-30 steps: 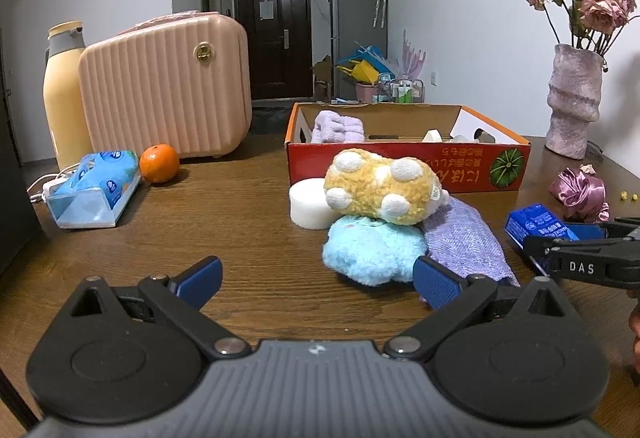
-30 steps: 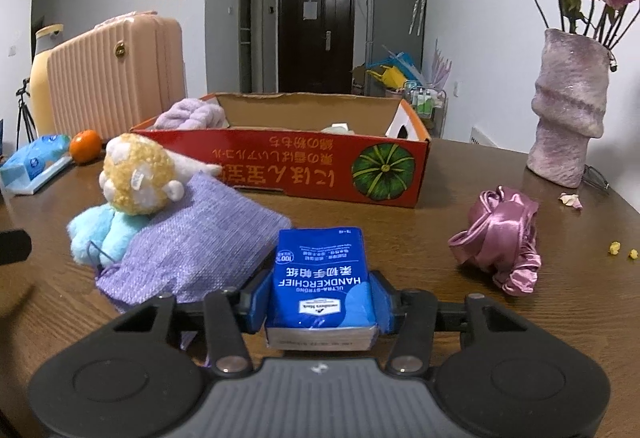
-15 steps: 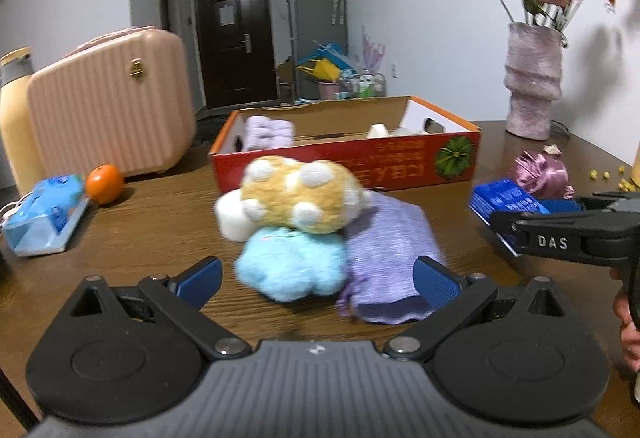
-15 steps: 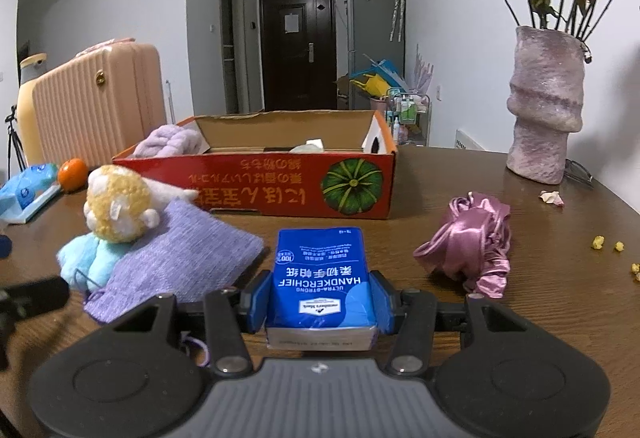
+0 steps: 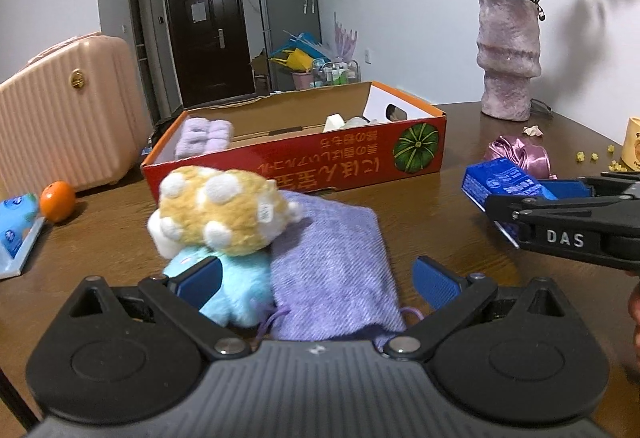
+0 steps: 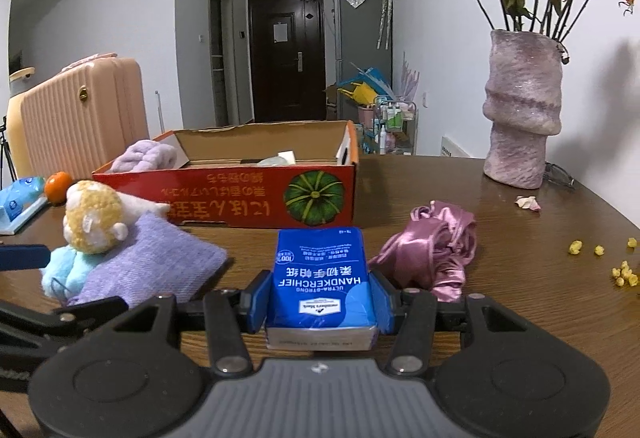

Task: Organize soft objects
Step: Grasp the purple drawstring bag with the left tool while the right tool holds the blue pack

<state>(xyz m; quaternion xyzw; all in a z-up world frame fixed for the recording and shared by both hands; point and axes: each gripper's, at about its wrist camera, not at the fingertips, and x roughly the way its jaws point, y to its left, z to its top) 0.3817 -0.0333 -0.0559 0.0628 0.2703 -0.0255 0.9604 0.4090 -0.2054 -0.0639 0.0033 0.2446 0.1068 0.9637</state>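
With the handkerchief pack (image 6: 322, 278) clamped in the right gripper (image 6: 320, 296) above the table and the left gripper (image 5: 316, 278) spread wide around the purple pouch (image 5: 332, 258), the stacked plush toys (image 5: 220, 210) could be toppled if the pouch is pulled.

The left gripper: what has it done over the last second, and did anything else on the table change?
The left gripper moved in on the soft pile; its open fingers now flank the blue plush and purple pouch, gripping nothing. The right gripper stayed shut on the tissue pack, drifting slightly. The pile, box and pink scrunchie lie unchanged.
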